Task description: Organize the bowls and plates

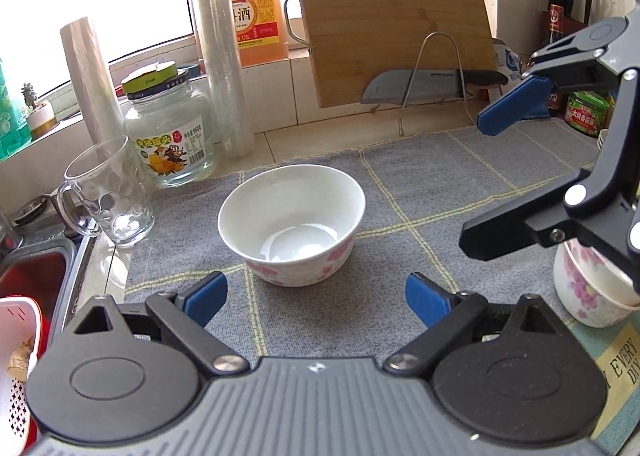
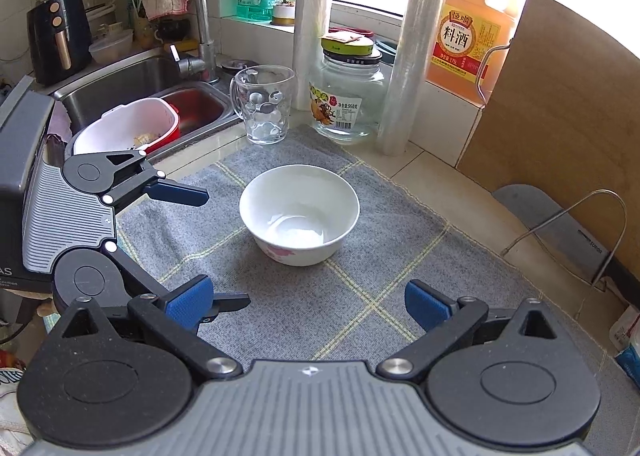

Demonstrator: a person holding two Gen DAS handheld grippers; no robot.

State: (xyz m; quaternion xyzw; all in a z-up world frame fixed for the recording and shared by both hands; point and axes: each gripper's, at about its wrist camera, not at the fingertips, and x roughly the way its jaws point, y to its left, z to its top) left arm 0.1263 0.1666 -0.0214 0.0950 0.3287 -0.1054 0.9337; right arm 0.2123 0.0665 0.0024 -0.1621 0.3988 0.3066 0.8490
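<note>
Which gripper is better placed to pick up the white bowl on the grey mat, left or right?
Probably the left gripper: it is open and the bowl sits centred just ahead of its fingers. The right gripper, also open, faces the bowl from slightly farther back.

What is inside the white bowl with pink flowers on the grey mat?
The white bowl looks empty: only its glossy white bottom shows. The part of the grey mat beneath it is covered, so anything under the bowl cannot be seen.

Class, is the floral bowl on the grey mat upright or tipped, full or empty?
Upright and empty: the bowl sits on its base, rim up, bare white inside.
</note>
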